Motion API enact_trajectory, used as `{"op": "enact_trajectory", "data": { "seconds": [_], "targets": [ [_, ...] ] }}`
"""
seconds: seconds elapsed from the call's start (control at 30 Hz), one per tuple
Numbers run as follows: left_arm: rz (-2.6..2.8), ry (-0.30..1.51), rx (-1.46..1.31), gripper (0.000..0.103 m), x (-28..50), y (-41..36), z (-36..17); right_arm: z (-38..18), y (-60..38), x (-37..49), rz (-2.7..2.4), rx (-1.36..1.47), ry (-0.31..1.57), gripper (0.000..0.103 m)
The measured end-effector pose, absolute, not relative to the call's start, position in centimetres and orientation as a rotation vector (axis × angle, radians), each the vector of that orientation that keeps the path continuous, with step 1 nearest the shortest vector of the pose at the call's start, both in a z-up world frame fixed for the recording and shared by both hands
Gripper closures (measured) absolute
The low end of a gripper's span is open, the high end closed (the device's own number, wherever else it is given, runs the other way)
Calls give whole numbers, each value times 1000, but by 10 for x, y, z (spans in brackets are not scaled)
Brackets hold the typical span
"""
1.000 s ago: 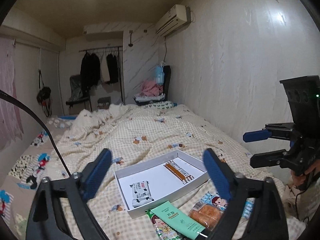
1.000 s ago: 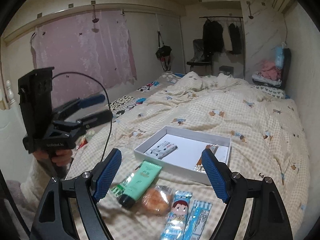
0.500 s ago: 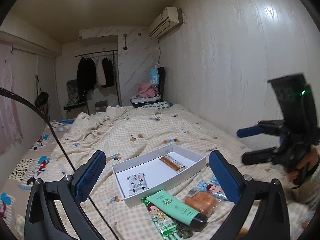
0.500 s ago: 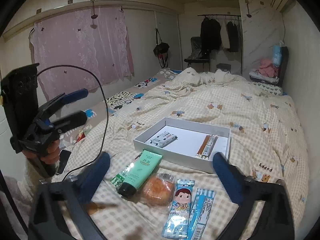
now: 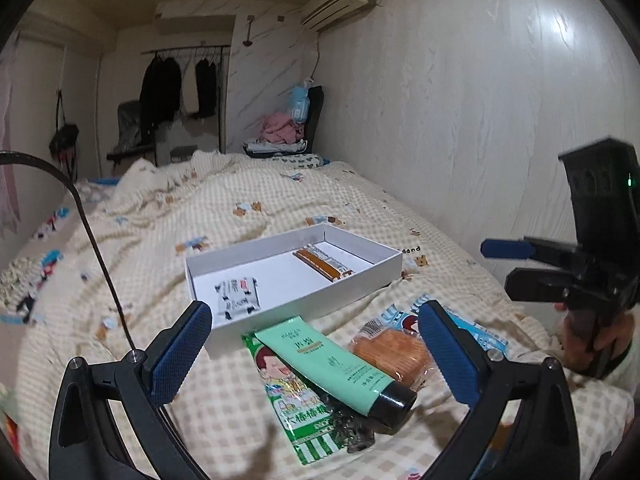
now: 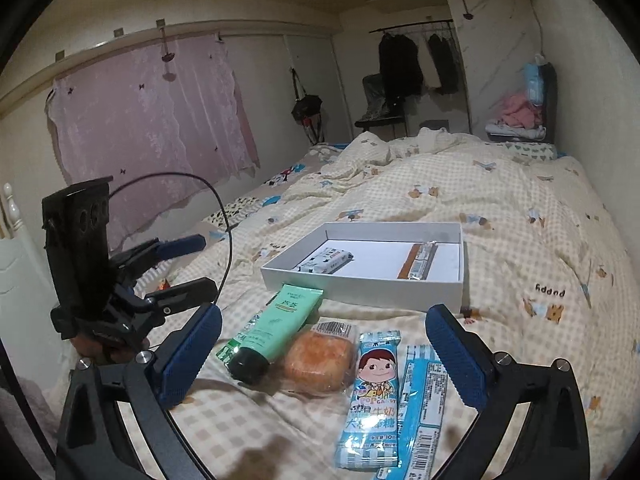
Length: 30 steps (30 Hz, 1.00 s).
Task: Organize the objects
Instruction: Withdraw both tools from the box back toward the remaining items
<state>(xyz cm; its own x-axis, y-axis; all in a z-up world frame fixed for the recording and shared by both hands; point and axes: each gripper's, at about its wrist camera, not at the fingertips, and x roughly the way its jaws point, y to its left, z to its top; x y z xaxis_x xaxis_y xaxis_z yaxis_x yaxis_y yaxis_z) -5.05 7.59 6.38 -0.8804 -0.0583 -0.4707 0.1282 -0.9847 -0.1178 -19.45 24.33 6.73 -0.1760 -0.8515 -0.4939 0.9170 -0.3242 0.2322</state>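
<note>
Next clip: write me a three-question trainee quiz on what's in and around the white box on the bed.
1. True or false: the white box holds two packets.
2. The green tube lies: A) inside the box, B) on the bed in front of it, C) in a gripper.
3. Fill in: the left gripper and right gripper are both ____.

Key: 1 true, the black-and-white packet and the brown snack bars; 2 B; 3 open.

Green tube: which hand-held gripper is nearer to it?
Left. The left hand-held gripper is open around the green tube; the right hand-held gripper is open beside it, over the pastry.
</note>
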Motion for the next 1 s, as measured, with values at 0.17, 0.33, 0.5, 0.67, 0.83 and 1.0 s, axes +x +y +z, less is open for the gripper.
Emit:
{"op": "enact_trajectory", "data": {
  "seconds": [0.17, 0.33, 0.5, 0.67, 0.83, 1.0],
  "targets": [
    [-2941, 241, 780, 0, -56, 80, 49, 47, 239, -190, -1794, 665, 146, 0],
    [-2926, 189, 835, 0, -62, 89, 41, 29, 227, -187, -1769, 707, 210, 0],
    [-2923, 162, 865, 0, -67, 92, 40, 26, 232, -195, -1785, 717, 175, 0],
    [-2920, 185, 889, 0, -69, 89, 37, 16, 228, -209, -1777, 810, 128, 0],
    [-2916, 194, 909, 0, -71, 88, 36, 14, 227, -210, -1773, 832, 130, 0],
    [-2894, 197, 949, 0, -75, 87, 32, 14, 225, -208, -1769, 836, 140, 0]
  ]
}}
